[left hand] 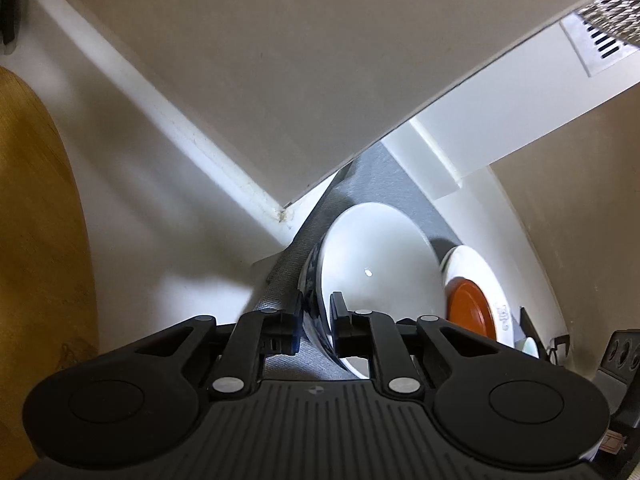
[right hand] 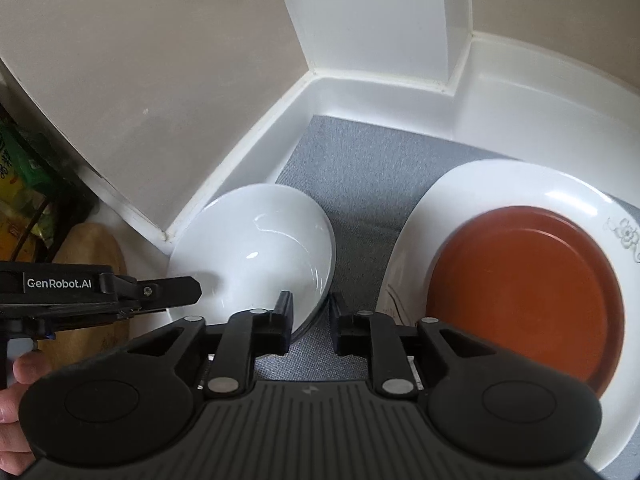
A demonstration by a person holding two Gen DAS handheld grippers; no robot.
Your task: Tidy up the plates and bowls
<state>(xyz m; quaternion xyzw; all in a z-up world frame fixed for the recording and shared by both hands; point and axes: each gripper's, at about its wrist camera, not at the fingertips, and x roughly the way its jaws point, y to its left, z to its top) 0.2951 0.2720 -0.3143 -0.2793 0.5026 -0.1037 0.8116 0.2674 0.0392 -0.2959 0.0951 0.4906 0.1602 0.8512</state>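
Note:
A white bowl [left hand: 376, 264] with a blue-patterned outside sits on a grey mat [right hand: 360, 168] inside a white cabinet. My left gripper [left hand: 316, 316] has its two fingers on either side of the bowl's near rim, gripping it. The bowl also shows in the right wrist view [right hand: 256, 252], tilted against the cabinet's left wall. My right gripper [right hand: 310, 320] is open, its left finger by the bowl's right rim, gripping nothing. A brown plate [right hand: 528, 300] lies on a larger white plate [right hand: 472, 188] to the right. The left gripper [right hand: 192, 292] reaches the bowl from the left.
A beige cabinet door [left hand: 300, 60] stands open above the left wall. A wooden board [left hand: 36, 240] stands at the left outside the cabinet. Green and yellow packets [right hand: 20, 176] sit at the far left. White cabinet walls [right hand: 380, 20] enclose the mat.

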